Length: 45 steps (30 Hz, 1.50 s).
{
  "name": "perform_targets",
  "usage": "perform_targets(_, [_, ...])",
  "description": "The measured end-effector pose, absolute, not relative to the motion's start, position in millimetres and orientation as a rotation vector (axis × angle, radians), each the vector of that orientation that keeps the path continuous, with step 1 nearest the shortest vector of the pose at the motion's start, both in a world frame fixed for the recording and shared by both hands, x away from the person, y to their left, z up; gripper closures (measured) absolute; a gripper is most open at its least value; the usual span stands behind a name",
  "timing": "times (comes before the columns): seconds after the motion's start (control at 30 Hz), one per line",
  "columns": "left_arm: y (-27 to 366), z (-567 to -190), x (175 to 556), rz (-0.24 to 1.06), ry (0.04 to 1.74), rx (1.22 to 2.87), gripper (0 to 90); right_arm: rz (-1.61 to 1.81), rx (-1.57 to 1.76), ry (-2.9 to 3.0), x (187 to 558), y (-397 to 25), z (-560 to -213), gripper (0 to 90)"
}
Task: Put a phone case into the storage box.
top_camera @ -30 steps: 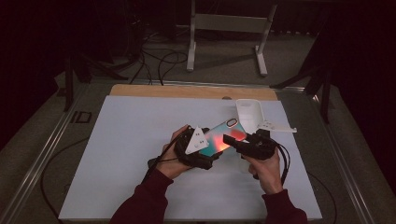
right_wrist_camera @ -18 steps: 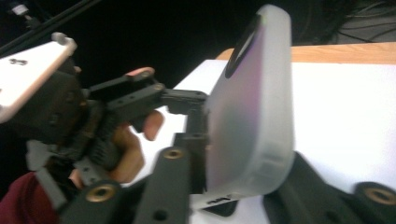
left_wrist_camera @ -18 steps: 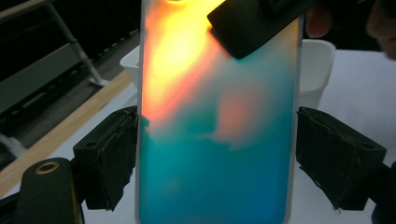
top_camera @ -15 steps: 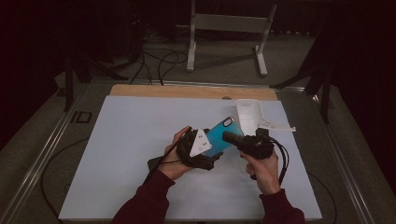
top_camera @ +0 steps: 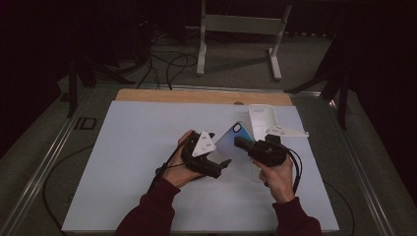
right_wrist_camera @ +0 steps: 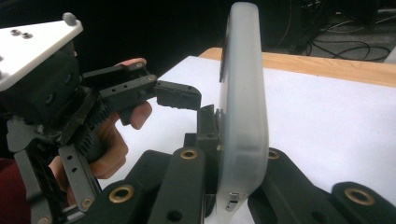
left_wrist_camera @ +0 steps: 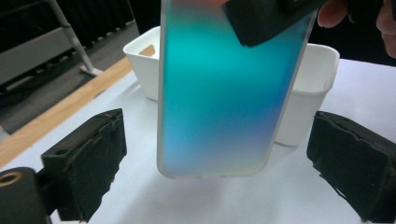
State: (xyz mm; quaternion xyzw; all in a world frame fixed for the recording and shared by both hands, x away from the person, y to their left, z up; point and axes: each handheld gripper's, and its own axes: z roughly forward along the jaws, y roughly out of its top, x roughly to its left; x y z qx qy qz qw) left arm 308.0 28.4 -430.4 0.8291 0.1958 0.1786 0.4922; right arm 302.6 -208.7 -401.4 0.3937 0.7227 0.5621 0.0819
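Glossy blue-green phone case [left_wrist_camera: 219, 93] with frosted plastic rim, matt black rubbery gripper pads [left_wrist_camera: 88, 158], smooth white plastic tub [left_wrist_camera: 308, 79], pale wooden strip [top_camera: 196, 96] along the upper table edge

dim room with dark surroundings; the white table [top_camera: 123, 162] is evenly lit from above. close-ups are soft, the phone case [left_wrist_camera: 224, 88] blurred.
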Motion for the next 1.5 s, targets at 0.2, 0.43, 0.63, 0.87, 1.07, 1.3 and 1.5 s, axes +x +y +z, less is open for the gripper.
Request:
perform_targets(0.2, [33,-433,311,0.374,0.491,2.02,1.3,1.667,1.131,2.178,302,-210,-396,86.7])
perform_targets(0.43, [34,-436,312,0.34,0.508,2.039,0.1,1.643,1.04,2.215,298,-210,-390,86.7])
perform_targets(0.63, [35,-437,312,0.295,0.492,2.041,0.1,1.61,0.944,2.254,297,-210,-389,86.7])
perform_targets(0.87, [34,-438,313,0.25,0.466,2.036,1.8,1.602,0.821,2.326,292,-202,-387,86.8])
perform_targets(1.07, [37,-437,313,0.2,0.422,2.02,10.1,1.649,0.75,2.397,291,-196,-388,86.8])
perform_targets(1.3, [37,-436,310,0.164,0.377,2.016,30.8,1.686,0.732,2.405,292,-196,-390,86.8])
perform_targets(1.5, [38,-439,309,0.147,0.34,2.034,46.3,1.691,0.73,2.401,293,-203,-390,86.2])
